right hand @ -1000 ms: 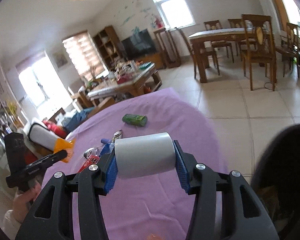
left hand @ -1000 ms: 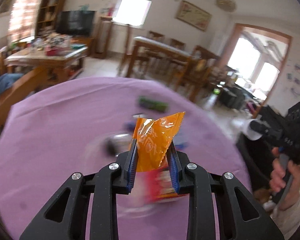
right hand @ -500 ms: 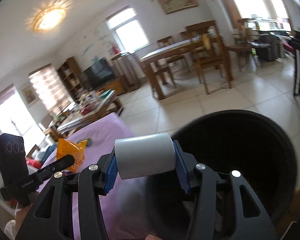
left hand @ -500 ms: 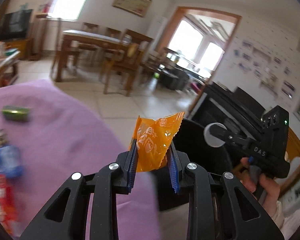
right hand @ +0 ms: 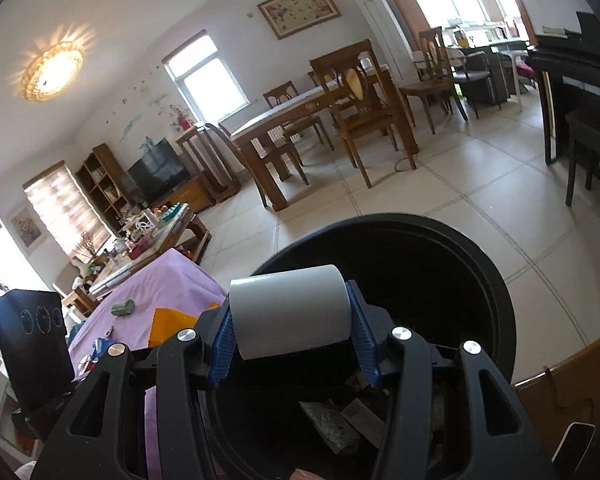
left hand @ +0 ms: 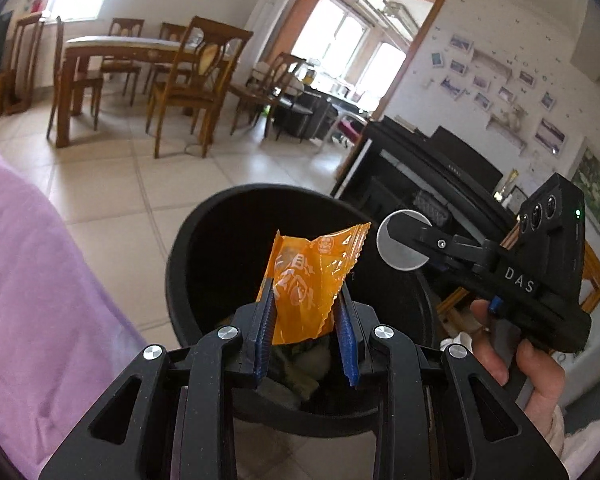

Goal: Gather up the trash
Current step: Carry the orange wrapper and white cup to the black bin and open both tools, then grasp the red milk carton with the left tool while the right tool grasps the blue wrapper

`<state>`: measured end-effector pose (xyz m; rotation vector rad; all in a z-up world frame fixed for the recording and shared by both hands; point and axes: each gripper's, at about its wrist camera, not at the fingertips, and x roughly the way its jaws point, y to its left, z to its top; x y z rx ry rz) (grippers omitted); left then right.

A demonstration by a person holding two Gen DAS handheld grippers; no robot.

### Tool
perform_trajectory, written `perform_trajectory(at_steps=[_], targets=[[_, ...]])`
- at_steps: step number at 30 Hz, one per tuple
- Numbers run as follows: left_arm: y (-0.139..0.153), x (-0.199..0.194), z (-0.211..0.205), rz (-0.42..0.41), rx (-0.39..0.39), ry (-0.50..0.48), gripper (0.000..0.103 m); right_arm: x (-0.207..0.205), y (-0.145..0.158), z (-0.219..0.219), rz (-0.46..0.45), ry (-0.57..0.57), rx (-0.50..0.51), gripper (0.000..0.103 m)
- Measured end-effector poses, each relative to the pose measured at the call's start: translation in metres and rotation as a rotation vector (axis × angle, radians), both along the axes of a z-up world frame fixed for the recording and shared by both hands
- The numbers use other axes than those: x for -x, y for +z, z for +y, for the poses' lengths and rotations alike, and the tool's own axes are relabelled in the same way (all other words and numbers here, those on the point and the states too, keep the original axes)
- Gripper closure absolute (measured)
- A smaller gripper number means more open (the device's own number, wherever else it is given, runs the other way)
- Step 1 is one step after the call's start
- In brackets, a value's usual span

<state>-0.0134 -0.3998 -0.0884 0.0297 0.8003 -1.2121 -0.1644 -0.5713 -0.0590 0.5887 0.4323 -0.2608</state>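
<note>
Bin point(left hand: 204, 248), black and open-topped, sits on the floor beside the purple-covered desk point(right hand: 168, 276) with some rubbish already inside. Left claw point(left hand: 304, 344) is clamped on an orange wrapper point(left hand: 308, 280) over its mouth; right claw point(right hand: 292, 340) grips a grey roll point(right hand: 288, 312) above it. Neither is dropped yet, and a green packet point(right hand: 123, 307) and other bits wait on the desk.

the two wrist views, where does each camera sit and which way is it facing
Left wrist: behind the left hand-held gripper, which grips an orange wrapper, aimed down into the black bin; the right hand shows.
Right wrist: behind the right hand-held gripper, which grips a grey roll, over the same bin; no hand is clearly visible.
Shared: bin, purple tablecloth, dining table, each other's gripper.
</note>
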Motion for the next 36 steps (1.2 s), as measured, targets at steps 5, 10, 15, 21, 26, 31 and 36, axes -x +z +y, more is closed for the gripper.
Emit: perform_trajectory(at_steps=[5, 10, 15, 21, 26, 31, 36], targets=[[-0.003, 0.007, -0.014, -0.011, -0.026, -0.008, 0.075, 0.002, -0.014, -0.010, 0.018, -0.012, -0.026, 0.053], [-0.009, 0.013, -0.022, -0.024, -0.056, -0.027, 0.075, 0.007, -0.022, -0.019, 0.028, -0.018, -0.041, 0.053], [-0.011, 0.015, -0.024, -0.047, -0.091, -0.024, 0.032, 0.008, -0.029, -0.027, 0.039, -0.020, -0.075, 0.032], [-0.006, 0.019, -0.012, -0.059, -0.080, -0.002, 0.026, 0.008, -0.026, -0.022, 0.039, -0.004, -0.068, 0.026], [-0.002, 0.019, 0.008, -0.045, -0.067, 0.015, 0.025, 0.005, -0.023, -0.012, 0.045, 0.019, -0.053, 0.026], [0.009, 0.020, 0.044, -0.040, -0.040, 0.053, 0.025, -0.002, -0.022, -0.003, 0.065, 0.045, -0.041, 0.026], [0.026, 0.006, 0.110, -0.075, -0.037, 0.158, 0.021, -0.013, -0.015, 0.023, 0.084, 0.103, -0.002, 0.027]])
